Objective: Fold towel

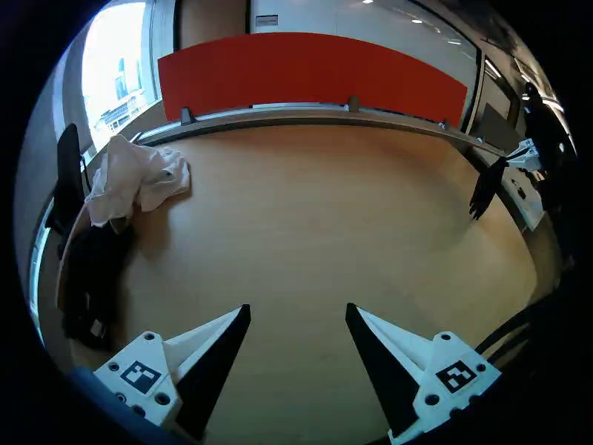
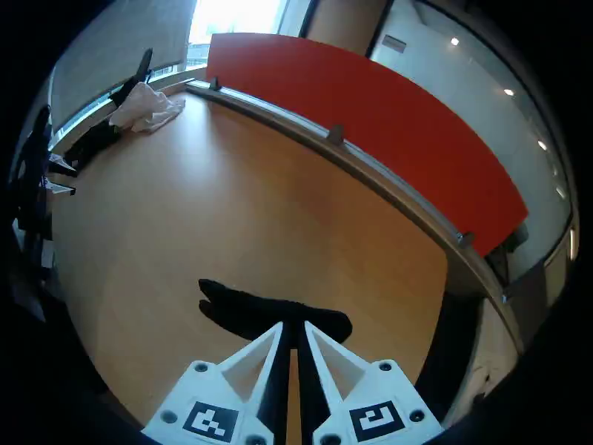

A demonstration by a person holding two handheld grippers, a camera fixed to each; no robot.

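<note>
Left tool: released, jaws wide over bare table; I judge it readied for a grab.
Right tool: clenched on dark cloth.
White towel: crumpled heap, far left, unfolded, well apart from my tools.

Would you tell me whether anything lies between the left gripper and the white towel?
Nothing visible does. Bare table runs from the open left gripper to the towel at the far left corner. A dark cloth lies beside the towel along the left edge, off the straight path.
</note>
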